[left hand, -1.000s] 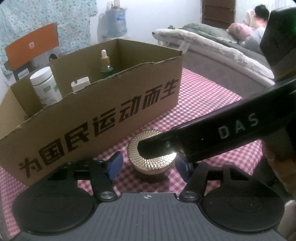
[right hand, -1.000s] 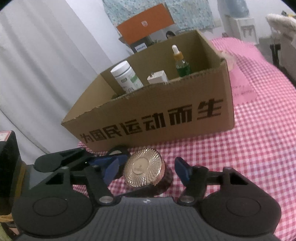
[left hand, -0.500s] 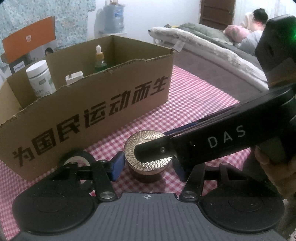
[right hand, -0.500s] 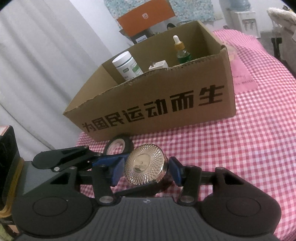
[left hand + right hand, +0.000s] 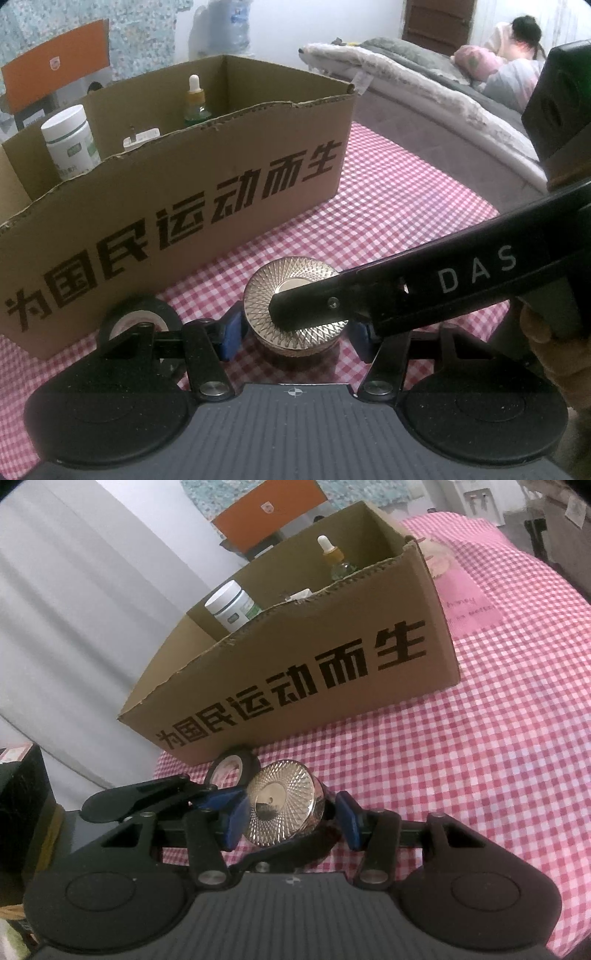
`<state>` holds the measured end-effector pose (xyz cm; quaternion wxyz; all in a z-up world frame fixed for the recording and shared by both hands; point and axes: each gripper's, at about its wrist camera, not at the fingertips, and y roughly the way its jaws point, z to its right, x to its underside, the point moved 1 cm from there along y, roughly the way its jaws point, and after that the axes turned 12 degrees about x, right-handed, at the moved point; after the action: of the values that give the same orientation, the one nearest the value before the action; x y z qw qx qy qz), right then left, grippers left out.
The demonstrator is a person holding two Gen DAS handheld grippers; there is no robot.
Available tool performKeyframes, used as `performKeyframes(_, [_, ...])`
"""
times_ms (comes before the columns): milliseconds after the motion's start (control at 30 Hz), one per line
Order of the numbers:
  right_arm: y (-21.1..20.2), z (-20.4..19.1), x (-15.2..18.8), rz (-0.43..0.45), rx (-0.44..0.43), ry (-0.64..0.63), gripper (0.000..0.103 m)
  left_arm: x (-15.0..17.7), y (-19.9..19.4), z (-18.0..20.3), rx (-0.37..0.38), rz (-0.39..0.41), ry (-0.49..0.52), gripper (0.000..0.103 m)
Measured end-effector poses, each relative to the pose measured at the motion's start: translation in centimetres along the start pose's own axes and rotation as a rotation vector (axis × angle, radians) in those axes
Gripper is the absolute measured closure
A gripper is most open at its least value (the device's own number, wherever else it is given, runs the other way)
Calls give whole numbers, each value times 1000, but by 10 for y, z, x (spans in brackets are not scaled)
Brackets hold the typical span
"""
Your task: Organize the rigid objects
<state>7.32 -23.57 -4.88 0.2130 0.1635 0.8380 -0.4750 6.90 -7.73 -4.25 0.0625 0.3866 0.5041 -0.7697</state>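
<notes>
A round jar with a ribbed gold lid (image 5: 295, 295) (image 5: 282, 805) sits tilted just above the red checked cloth. My left gripper (image 5: 295, 332) has its blue pads on both sides of the jar; the left pad touches it, the right pad is hidden behind the other gripper. My right gripper (image 5: 288, 821) is shut on the jar, and one of its black fingers (image 5: 314, 308) crosses the lid in the left wrist view. A black tape roll (image 5: 138, 319) (image 5: 231, 766) lies beside the jar, against the cardboard box (image 5: 184, 206) (image 5: 314, 664).
The box holds a white bottle (image 5: 70, 140) (image 5: 232, 607), a green dropper bottle (image 5: 195, 101) (image 5: 336, 559) and a small white item (image 5: 142, 138). A pink paper (image 5: 472, 607) lies right of the box. A bed with a person (image 5: 517, 48) is beyond the table.
The right gripper's pads have closed onto the jar. The jar has been lifted and tilted, and both grippers have drawn back from the box, uncovering the tape roll.
</notes>
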Motion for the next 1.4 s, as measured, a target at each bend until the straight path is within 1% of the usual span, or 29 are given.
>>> performKeyframes(167, [2, 0, 0, 3, -1, 16, 49, -3, 2, 0, -9, -4, -10, 45])
performKeyframes(433, [1, -3, -1, 5, 3, 12, 51, -6, -3, -4, -14, 5, -40, 47])
performKeyframes(733, [-1, -9, -2, 12, -8, 4, 51, -8, -10, -4, -30, 16, -45, 47])
performKeyframes(1100, [-12, -18, -9, 52, -22, -22, 51, -17, -25, 1, -53, 54, -25, 47])
performKeyframes(1400, [-25, -31, -20, 102, -34, -55, 51, -29, -42, 5, -82, 109, -4, 47])
